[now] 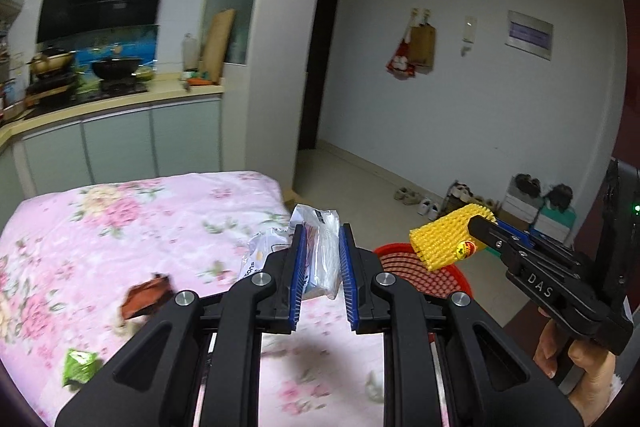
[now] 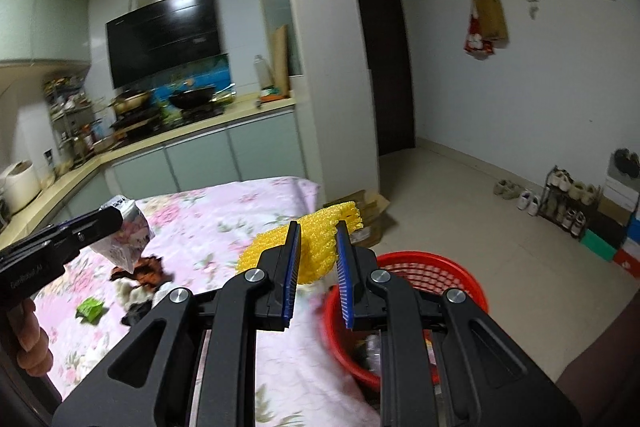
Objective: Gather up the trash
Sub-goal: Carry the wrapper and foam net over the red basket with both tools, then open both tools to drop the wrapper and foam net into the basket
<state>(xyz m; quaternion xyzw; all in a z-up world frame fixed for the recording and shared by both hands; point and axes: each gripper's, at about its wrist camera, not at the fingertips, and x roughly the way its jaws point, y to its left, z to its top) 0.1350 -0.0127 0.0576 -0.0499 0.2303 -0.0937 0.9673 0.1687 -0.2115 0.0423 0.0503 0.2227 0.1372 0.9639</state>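
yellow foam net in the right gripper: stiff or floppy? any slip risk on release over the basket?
The yellow foam net probably is light and springy: it keeps its tube shape sticking out past the right gripper, no sag. Its open mesh looks squashy, so the pads likely bite in rather than slip. On release it may drift or bounce off the red basket rim.

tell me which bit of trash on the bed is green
The small crumpled green wrapper lying alone near the bed's front edge. The other loose piece, the brown wrapper, is reddish brown and lies farther in.
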